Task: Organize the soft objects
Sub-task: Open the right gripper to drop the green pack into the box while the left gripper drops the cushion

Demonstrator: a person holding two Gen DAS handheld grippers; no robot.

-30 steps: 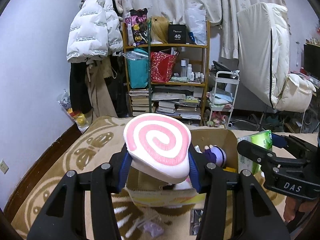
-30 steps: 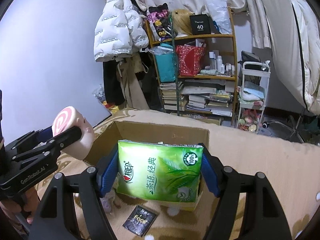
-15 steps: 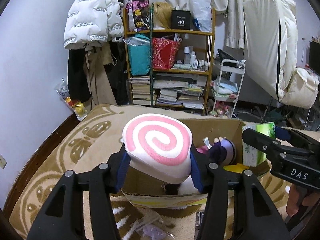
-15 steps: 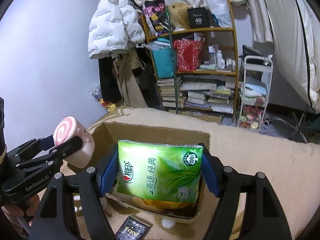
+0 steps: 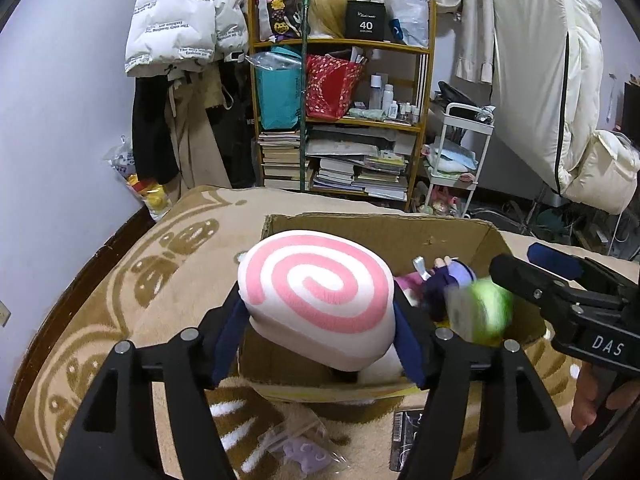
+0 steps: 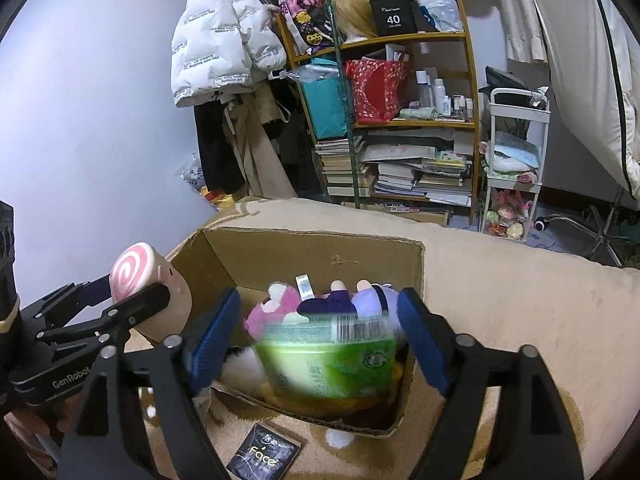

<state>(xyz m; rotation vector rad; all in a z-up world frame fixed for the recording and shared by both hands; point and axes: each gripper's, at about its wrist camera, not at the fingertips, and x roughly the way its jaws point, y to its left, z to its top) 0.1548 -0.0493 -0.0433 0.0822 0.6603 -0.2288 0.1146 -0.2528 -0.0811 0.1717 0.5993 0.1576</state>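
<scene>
1. A green plastic tissue pack [image 6: 332,356], blurred, is being dropped from the spread right gripper [image 6: 320,340] into the brown cardboard box [image 6: 312,252].
2. A pink-swirl plush roll [image 5: 316,292] is being pinched by the left gripper [image 5: 316,336] over the box's near edge; an early release risks it falling outside.

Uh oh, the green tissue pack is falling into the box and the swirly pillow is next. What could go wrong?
The green tissue pack is blurred in mid-drop near the front wall of the cardboard box, so it might tip out or squash the plush toys below. The right claw is open, so it cannot catch the pack. The swirl pillow in the left claw is wide and the box looks fairly full, so it may sit on top and roll off.
</scene>
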